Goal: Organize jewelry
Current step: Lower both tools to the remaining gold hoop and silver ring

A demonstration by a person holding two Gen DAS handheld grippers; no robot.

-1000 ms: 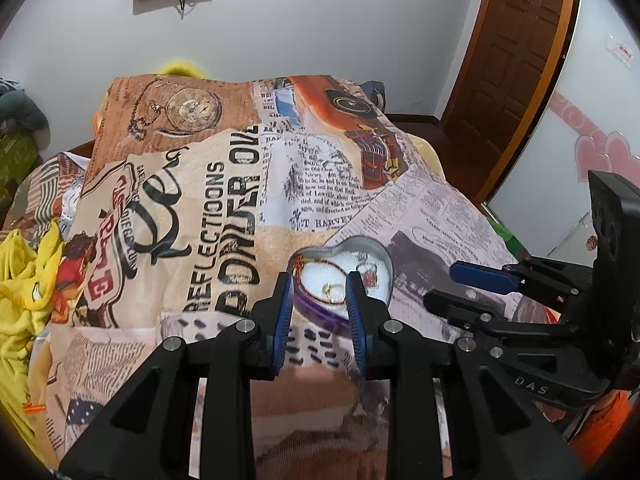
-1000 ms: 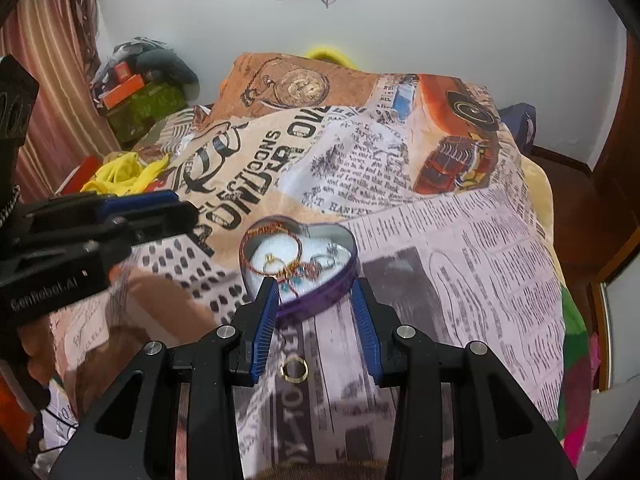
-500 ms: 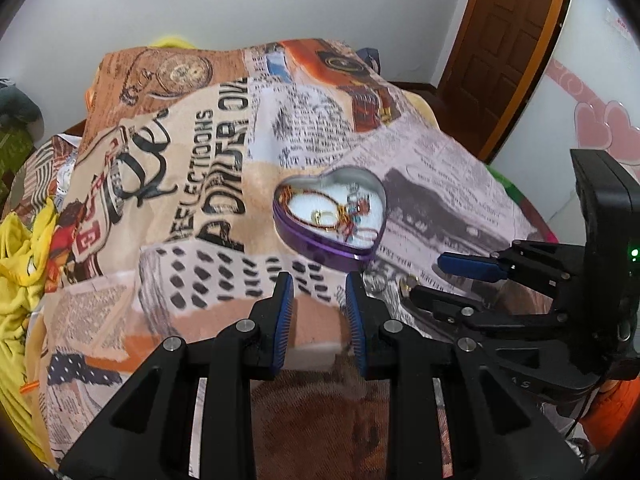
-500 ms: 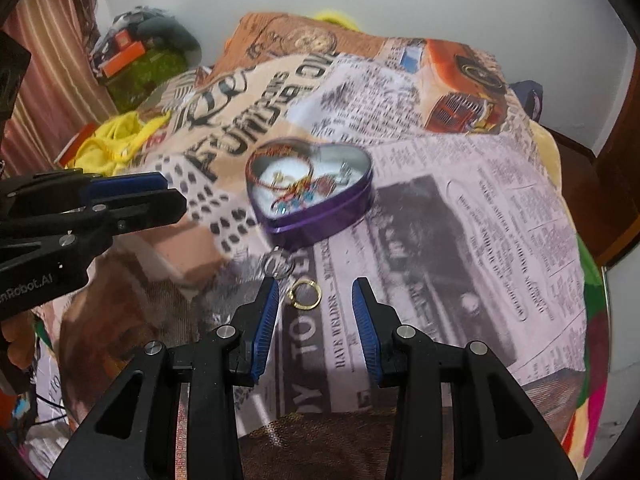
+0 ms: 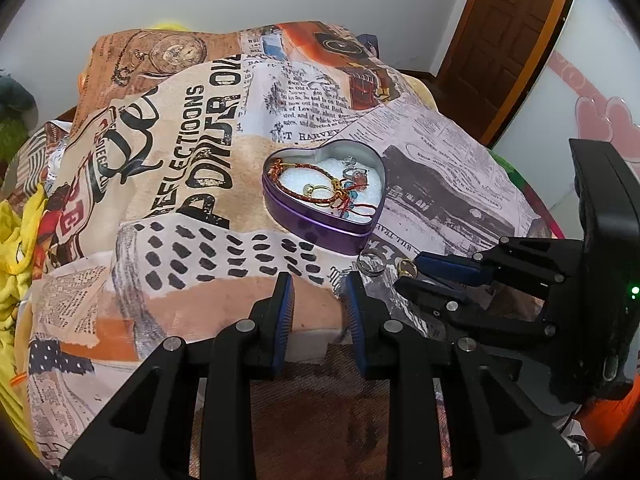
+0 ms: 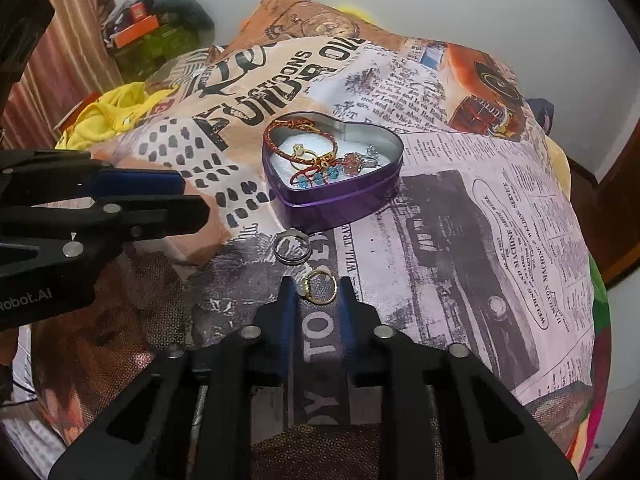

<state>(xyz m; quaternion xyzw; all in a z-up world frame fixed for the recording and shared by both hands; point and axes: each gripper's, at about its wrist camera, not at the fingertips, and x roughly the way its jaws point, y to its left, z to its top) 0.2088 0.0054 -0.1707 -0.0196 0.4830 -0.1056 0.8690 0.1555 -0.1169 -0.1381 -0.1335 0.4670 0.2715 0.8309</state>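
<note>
Jewelry (image 5: 324,188) is lying in a purple heart-shaped tin (image 5: 320,224) on the printed bedspread (image 5: 192,184) in the left wrist view; the left gripper (image 5: 318,284) is hovering short of it, jaws partly apart and holding nothing. In the right wrist view, the right gripper (image 6: 317,286) has just been closing, its tips flanking a gold ring (image 6: 319,286) on the cloth; whether they are pinching it I cannot tell. A silver ring (image 6: 292,247) is lying between that ring and the tin.
</note>
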